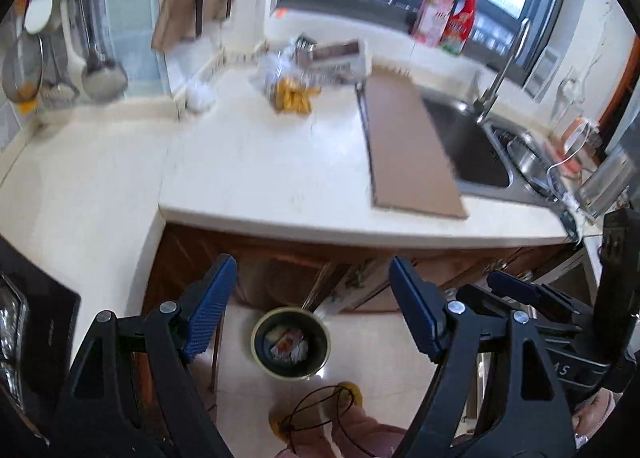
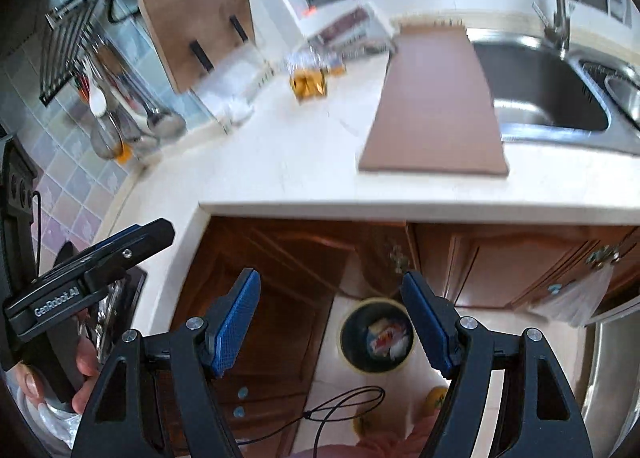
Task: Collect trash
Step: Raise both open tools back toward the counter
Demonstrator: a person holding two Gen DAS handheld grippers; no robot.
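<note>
A round dark bin [image 1: 291, 344] stands on the floor below the counter, with crumpled wrappers inside; the right wrist view shows the bin [image 2: 376, 334] too. My left gripper [image 1: 312, 306] hangs high above it, open, nothing between its blue pads. My right gripper [image 2: 330, 322] is open and empty as well, above the floor by the bin. On the white counter [image 1: 260, 162] far back lies a clear bag with yellow pieces [image 1: 290, 92], the same bag [image 2: 310, 80] in the right wrist view. Each gripper shows at the edge of the other's view.
A brown board [image 1: 408, 154] lies on the counter over the sink's [image 1: 472, 146] left edge. A boxed item [image 1: 340, 58] rests at the back wall, cartons [image 1: 448, 14] on the window sill. Ladles [image 2: 132, 118] hang at left. Wooden cabinet doors [image 2: 280, 278] stand below the counter.
</note>
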